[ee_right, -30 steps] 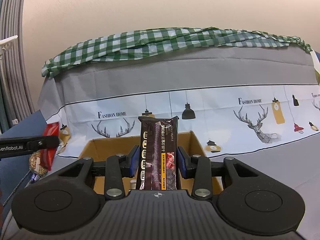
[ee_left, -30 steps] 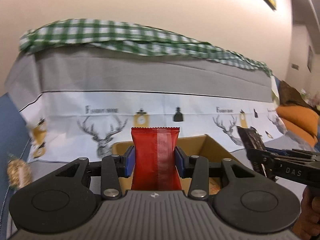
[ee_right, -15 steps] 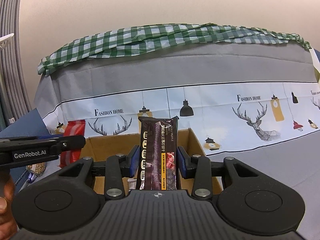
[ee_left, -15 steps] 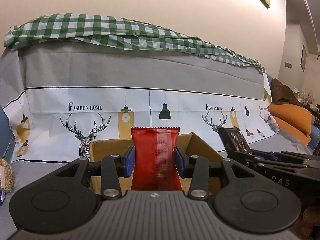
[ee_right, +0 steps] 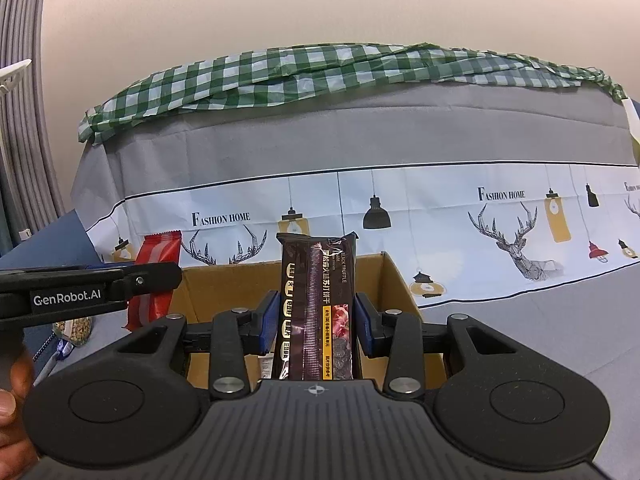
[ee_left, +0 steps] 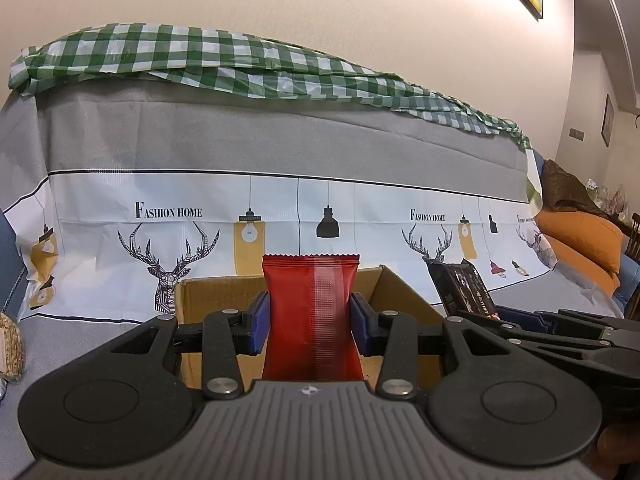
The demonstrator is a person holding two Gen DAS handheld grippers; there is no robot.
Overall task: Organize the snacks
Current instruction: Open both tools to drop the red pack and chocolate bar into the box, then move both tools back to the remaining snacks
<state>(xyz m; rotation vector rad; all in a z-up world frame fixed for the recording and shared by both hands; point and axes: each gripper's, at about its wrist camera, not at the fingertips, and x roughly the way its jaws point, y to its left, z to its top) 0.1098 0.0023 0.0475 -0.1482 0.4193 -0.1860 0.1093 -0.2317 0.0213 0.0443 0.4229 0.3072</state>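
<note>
My left gripper [ee_left: 310, 322] is shut on a red snack packet [ee_left: 312, 312], held upright over the open cardboard box [ee_left: 200, 304]. My right gripper [ee_right: 316, 322] is shut on a dark brown snack packet [ee_right: 316, 304], upright over the same box [ee_right: 396, 280]. In the left wrist view the dark packet [ee_left: 460, 286] and the right gripper show at the right. In the right wrist view the red packet [ee_right: 154, 276] and the left gripper show at the left. The box floor is mostly hidden.
The box sits on a grey cloth surface [ee_right: 540, 320] in front of a covered sofa back with deer print [ee_left: 168, 256] and a green check cloth [ee_left: 224, 60]. A bag of grainy snacks [ee_left: 10, 344] lies at the left. An orange cushion [ee_left: 580, 244] lies at the right.
Both grippers have come closer together over the box, each still holding its packet. The view has swung so the box sits centred under both.
</note>
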